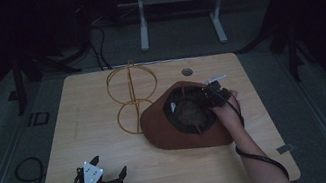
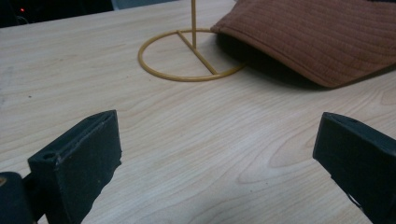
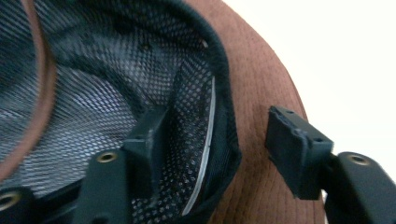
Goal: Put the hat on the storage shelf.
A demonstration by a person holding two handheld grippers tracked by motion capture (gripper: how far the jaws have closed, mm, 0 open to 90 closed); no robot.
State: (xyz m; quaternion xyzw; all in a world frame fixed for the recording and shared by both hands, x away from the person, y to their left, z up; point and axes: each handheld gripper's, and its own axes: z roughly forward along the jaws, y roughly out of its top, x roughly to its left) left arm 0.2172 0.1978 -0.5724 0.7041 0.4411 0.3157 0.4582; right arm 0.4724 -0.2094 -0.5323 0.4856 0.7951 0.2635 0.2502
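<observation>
Black blocky hand-held gripper (image 3: 217, 140) straddling mesh-lined brown quilted hat (image 3: 261, 93) rim

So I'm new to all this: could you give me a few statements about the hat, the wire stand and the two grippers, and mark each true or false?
1. The brown hat lies upside down, its mesh lining up. True.
2. The hat hangs on the gold wire stand. False: it lies on the table, its brim over the stand's base ring.
3. The left gripper holds the stand. False: it is open over bare table.
4. The right gripper has one jaw inside the hat and one outside. True.
</observation>
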